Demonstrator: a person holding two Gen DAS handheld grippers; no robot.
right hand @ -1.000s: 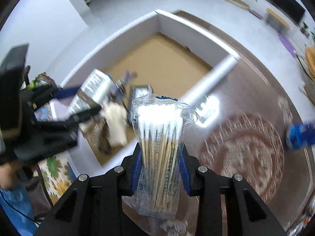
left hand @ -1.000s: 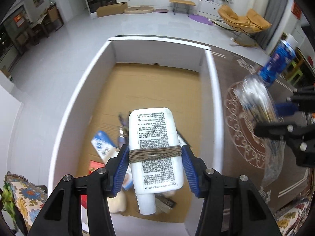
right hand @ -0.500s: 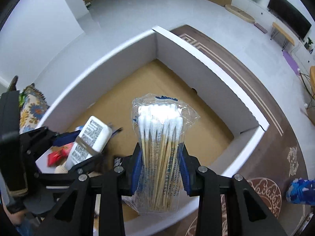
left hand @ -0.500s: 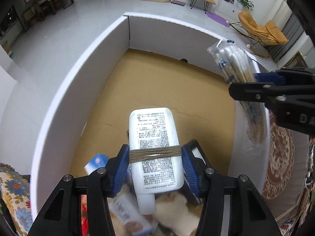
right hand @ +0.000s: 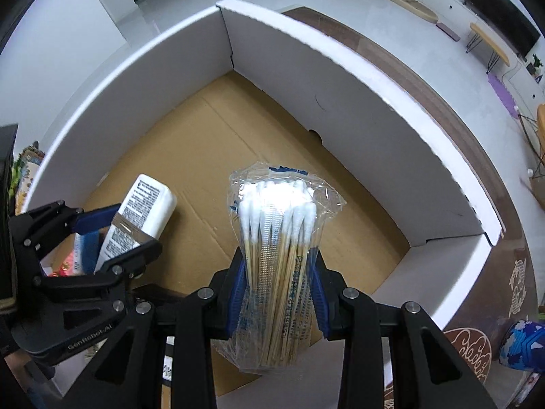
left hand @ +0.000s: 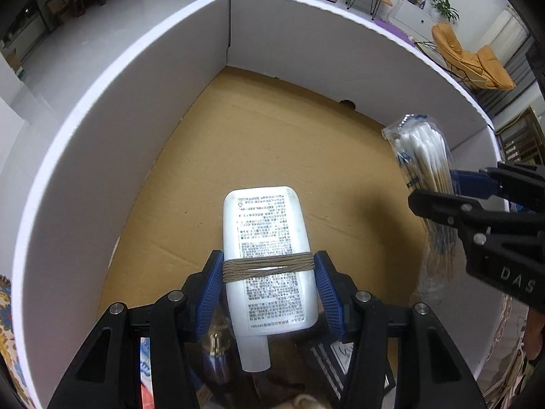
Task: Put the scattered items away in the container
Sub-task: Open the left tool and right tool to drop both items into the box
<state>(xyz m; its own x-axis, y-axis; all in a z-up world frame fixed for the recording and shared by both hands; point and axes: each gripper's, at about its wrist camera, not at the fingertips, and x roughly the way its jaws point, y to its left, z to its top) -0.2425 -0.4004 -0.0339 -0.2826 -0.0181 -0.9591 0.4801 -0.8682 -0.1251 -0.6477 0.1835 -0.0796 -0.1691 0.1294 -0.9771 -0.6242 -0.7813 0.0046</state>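
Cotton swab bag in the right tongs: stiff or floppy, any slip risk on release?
The cotton swab bag probably stays fairly stiff lengthwise: its wooden sticks run parallel through the right tongs. The crinkled clear film looks slick and loose, so it may shift. Likely light; dropped into the box, it should land flat.

Bright even daylight; glare on bottle label (left hand: 264,225); fisheye bending, dark corners.

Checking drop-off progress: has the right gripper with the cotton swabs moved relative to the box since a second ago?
Yes. The right gripper, shut on the cotton swabs, came from over the rug to inside the box, lower.
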